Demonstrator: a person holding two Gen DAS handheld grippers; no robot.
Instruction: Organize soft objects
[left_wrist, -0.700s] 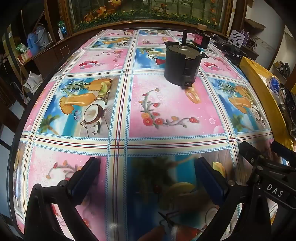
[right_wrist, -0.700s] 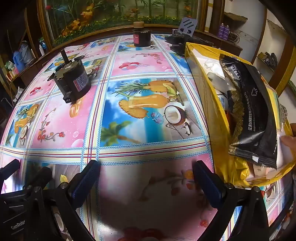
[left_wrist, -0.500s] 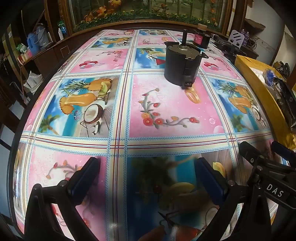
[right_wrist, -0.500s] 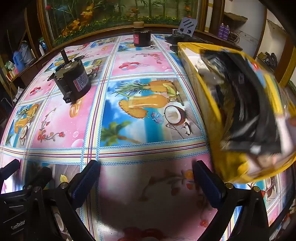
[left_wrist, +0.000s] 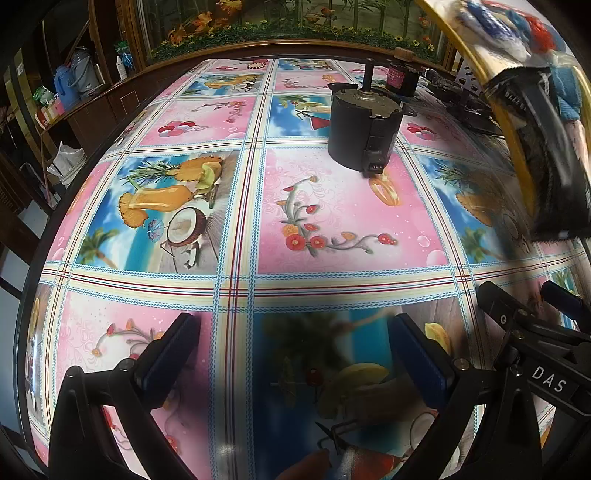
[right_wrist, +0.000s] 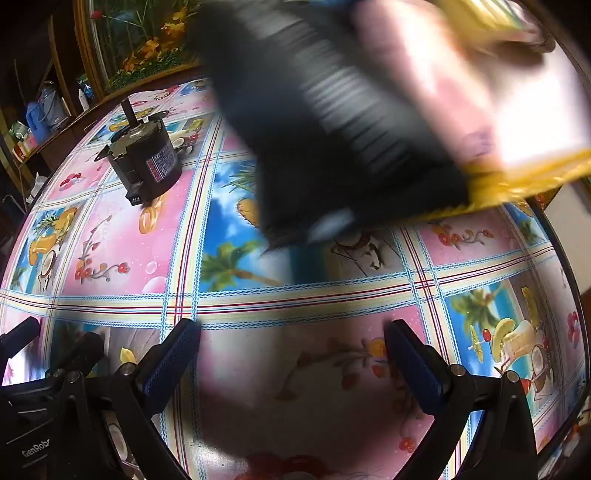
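Packets (right_wrist: 332, 122), blurred, are sitting in a yellow bag (right_wrist: 517, 181) that is filling the upper right of the right wrist view, tilted above the surface (right_wrist: 258, 295); whether anything is falling out cannot be told. Both the left gripper (left_wrist: 293, 354) and the right gripper (right_wrist: 293, 360) are hanging low in frame, jaws spread fully and gripping nothing. A black motor (left_wrist: 364, 133) is standing upper centre. Sorting seems barely begun: nothing soft is lying out yet.
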